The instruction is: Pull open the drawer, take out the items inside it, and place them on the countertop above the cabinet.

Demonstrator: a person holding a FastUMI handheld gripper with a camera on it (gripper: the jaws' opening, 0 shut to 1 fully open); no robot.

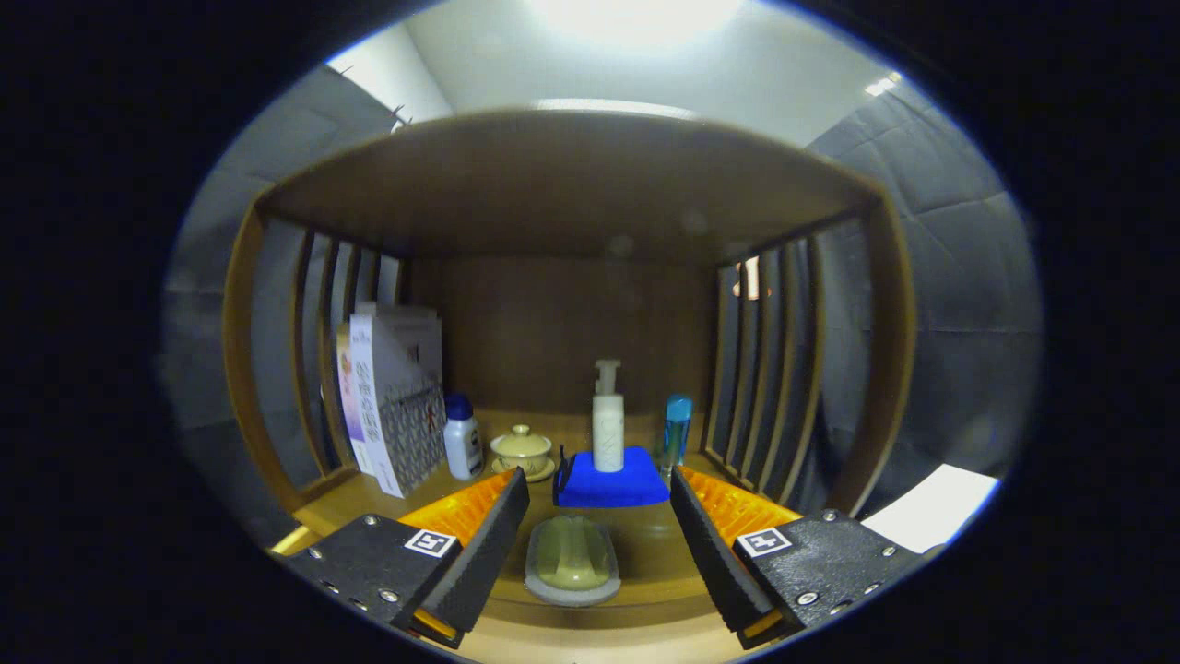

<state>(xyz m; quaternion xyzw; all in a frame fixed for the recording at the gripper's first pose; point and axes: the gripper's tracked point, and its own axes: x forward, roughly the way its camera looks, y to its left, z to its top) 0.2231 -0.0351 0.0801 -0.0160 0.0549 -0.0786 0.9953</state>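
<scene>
My gripper [599,493] is open, its two black-padded fingers [484,544] spread wide over the wooden countertop [650,544]. Between the fingers, low on the counter, lies a pale green oval item on a white base [572,560]; neither finger touches it. Just beyond the fingertips a blue folded cloth [613,484] lies flat with a white pump bottle [607,420] standing on it.
On the counter under a wooden shelf stand boxes [392,401], a small white bottle with a blue cap [461,435], a cream lidded cup on a saucer [523,450] and a slim blue bottle [676,432]. Slatted wooden side walls [774,360] close in both sides.
</scene>
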